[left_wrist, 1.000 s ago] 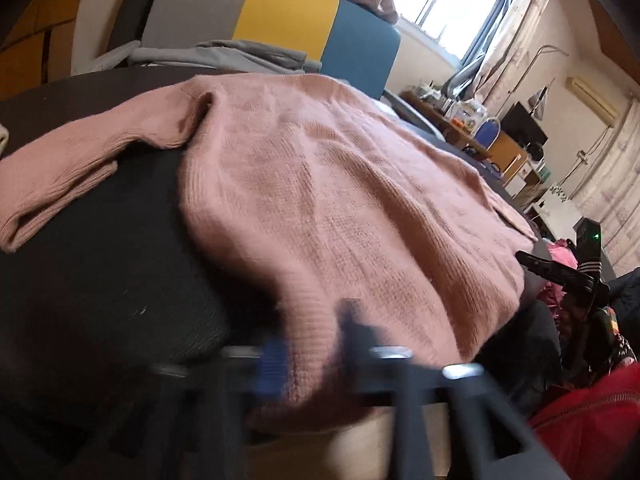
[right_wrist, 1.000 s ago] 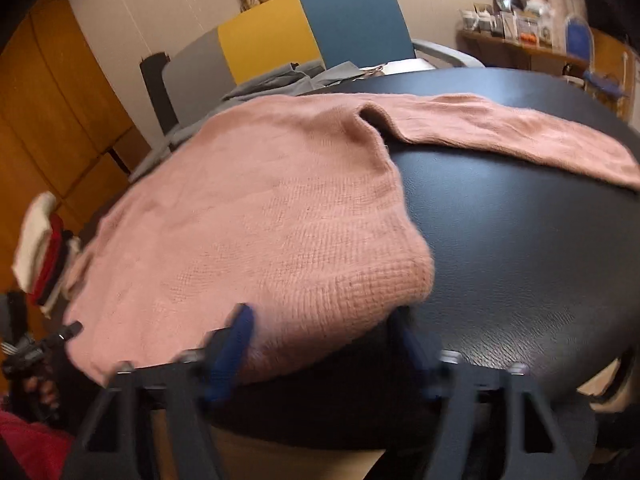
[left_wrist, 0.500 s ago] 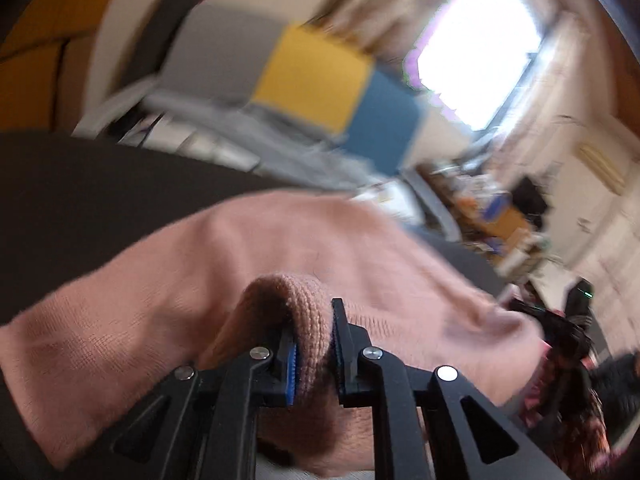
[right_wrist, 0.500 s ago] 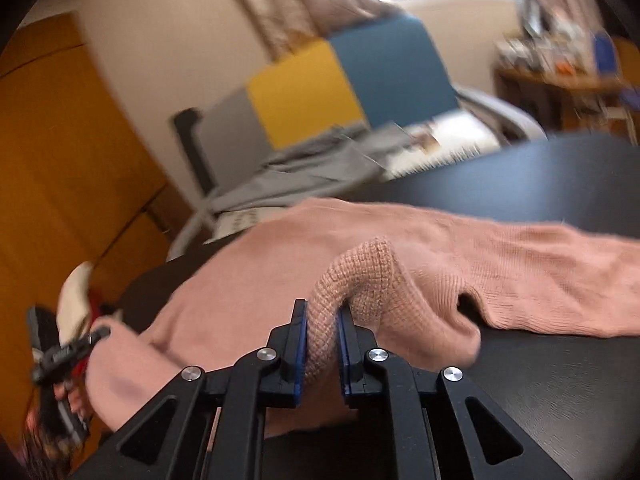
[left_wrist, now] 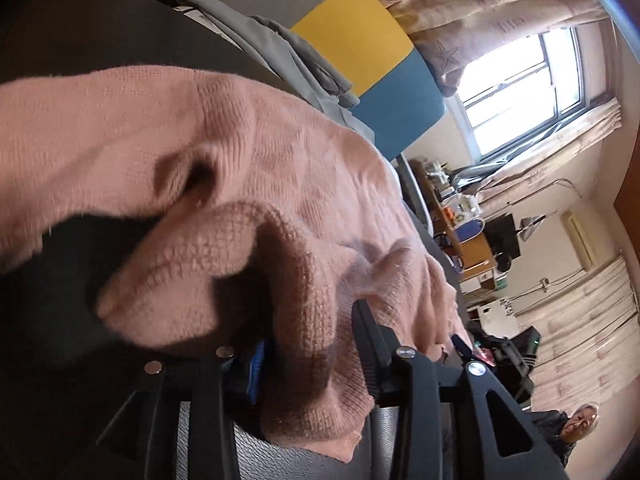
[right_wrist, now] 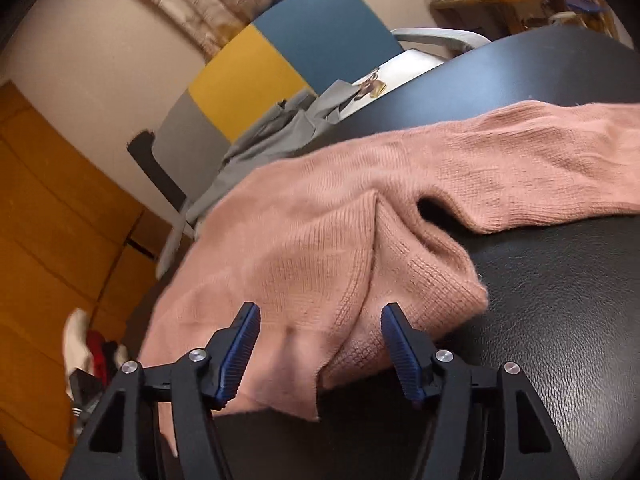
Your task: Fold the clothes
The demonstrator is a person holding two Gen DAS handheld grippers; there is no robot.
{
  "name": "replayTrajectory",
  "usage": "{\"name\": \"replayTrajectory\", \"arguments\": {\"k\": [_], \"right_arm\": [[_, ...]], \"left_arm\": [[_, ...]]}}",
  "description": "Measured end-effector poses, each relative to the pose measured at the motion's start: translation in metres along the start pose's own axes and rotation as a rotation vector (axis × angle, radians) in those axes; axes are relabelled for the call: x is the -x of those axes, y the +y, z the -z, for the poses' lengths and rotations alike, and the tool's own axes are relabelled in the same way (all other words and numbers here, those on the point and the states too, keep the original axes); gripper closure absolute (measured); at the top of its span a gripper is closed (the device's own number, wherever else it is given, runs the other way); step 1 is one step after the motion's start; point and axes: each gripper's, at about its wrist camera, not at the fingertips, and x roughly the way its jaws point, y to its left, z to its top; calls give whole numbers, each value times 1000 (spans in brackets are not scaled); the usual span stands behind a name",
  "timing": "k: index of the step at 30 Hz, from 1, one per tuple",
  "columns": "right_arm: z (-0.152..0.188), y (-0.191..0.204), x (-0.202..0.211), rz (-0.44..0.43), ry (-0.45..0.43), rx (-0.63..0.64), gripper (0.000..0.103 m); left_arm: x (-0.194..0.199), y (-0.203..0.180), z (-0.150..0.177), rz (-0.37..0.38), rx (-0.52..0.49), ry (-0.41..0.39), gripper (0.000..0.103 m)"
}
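Both your grippers, left gripper [left_wrist: 310, 354] and right gripper [right_wrist: 320, 350], are opening, fingers spreading off the pink sweater [right_wrist: 328, 248]'s folded hem on the dark worktop [right_wrist: 560, 320]; next, fold a sleeve.

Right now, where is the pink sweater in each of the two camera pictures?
Left wrist view: pink sweater fills the left and centre, bunched between the fingers.
Right wrist view: pink sweater across the middle, sleeve running right.
Shared landmark: the grey, yellow and blue chair behind.
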Motion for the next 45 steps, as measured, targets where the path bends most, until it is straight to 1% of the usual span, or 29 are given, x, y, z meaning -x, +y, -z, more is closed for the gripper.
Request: {"name": "replayTrajectory", "arguments": {"k": [1,4,5,6,7,8,10,12,15,18,21,23,26,31,32,33,34,35,36,37,38,39,41,42,43,45], "right_arm": [[-1,2,-5,14,2,7,39],[-4,4,-26,23,0,-9,39],[-4,4,-30,25,-3,-17,46],[-4,5,-34,21,-1,-23,71],[-4,6,-37,6,10,-26,83],[-4,8,-39,-10,20,-31,92],[-2,13,-25,-57,9,-35,95],[0,18,-6,-107,-17,-28,96],[3,22,41,-173,-79,-3,96],[7,23,86,-223,-130,9,96],[18,22,121,-265,-158,13,96],[30,21,135,-279,-154,1,96],[54,8,150,-287,-112,-51,96],[95,-25,163,-281,-37,-178,96],[103,-31,163,-269,-20,-196,96],[109,-37,161,-237,2,-202,92],[115,-42,158,-201,26,-208,91],[118,-47,155,-149,45,-211,91],[120,-50,154,-83,51,-205,90],[122,-53,153,-18,57,-198,88],[124,-57,152,47,63,-192,85],[124,-57,153,106,54,-177,81],[115,-48,162,201,-21,-117,76],[110,-41,165,231,-55,-85,75],[105,-31,167,233,-85,-49,73],[94,-1,157,217,-106,61,59]], "left_arm": [[-4,-1,-3,-2,-2,-2,61],[-18,-4,-8,-31,-3,-2,61],[-23,-5,-11,-38,-1,3,63],[-25,-6,-13,-42,6,8,69],[-26,-6,-15,-45,16,11,85],[-25,-7,-16,-41,25,15,88],[-14,-13,-16,-7,10,11,89],[5,-25,-15,32,-41,-12,89],[36,-41,-10,87,-90,-35,90],[62,-47,-2,145,-91,-42,90],[82,-46,15,185,-86,-12,90],[90,-40,28,187,-73,15,90],[100,-22,52,164,-29,71,89],[96,7,83,91,44,145,89],[93,12,87,67,52,160,89],[90,17,92,35,58,177,89],[87,21,96,-1,53,195,89],[85,23,99,-34,41,211,88],[83,24,101,-49,33,218,87],[84,24,102,-47,30,216,85],[87,22,102,-56,25,215,85],[90,20,102,-75,11,215,84],[96,15,99,-117,-29,209,82],[102,12,97,-131,-52,194,82],[107,10,94,-133,-68,172,82],[116,5,86,-111,-78,114,82]]}}
